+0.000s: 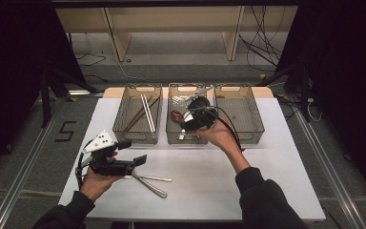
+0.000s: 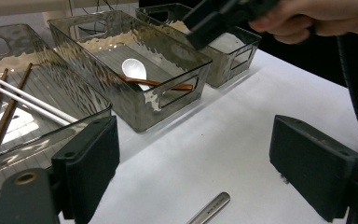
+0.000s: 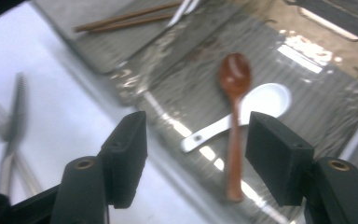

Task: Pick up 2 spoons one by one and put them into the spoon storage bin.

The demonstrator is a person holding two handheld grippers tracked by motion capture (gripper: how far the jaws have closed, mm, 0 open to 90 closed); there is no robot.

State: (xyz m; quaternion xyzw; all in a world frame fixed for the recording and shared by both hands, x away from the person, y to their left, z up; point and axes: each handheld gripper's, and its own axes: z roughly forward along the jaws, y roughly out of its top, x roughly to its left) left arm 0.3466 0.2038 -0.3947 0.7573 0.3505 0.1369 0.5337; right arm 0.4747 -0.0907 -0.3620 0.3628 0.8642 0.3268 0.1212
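Observation:
My right gripper (image 1: 185,116) (image 3: 203,154) hovers over the middle clear bin (image 1: 186,141) (image 2: 135,107), jaws open with nothing between them. Below it in that bin lie a brown spoon (image 3: 234,116) (image 2: 154,83) across a white spoon (image 3: 261,105) (image 2: 134,68). My left gripper (image 1: 133,151) (image 2: 203,158) is held at the front left of the white table (image 1: 267,181), open and empty. Just beyond it two metal forks (image 1: 152,183) (image 3: 11,121) lie crossed on the table; one handle end (image 2: 209,210) shows between the left jaws.
The left bin (image 1: 119,129) holds brown and white chopsticks (image 1: 143,114) (image 2: 9,102). The right bin (image 1: 261,128) looks empty. The three bins stand side by side at the table's far edge. A cable trails from the right gripper along the person's wrist.

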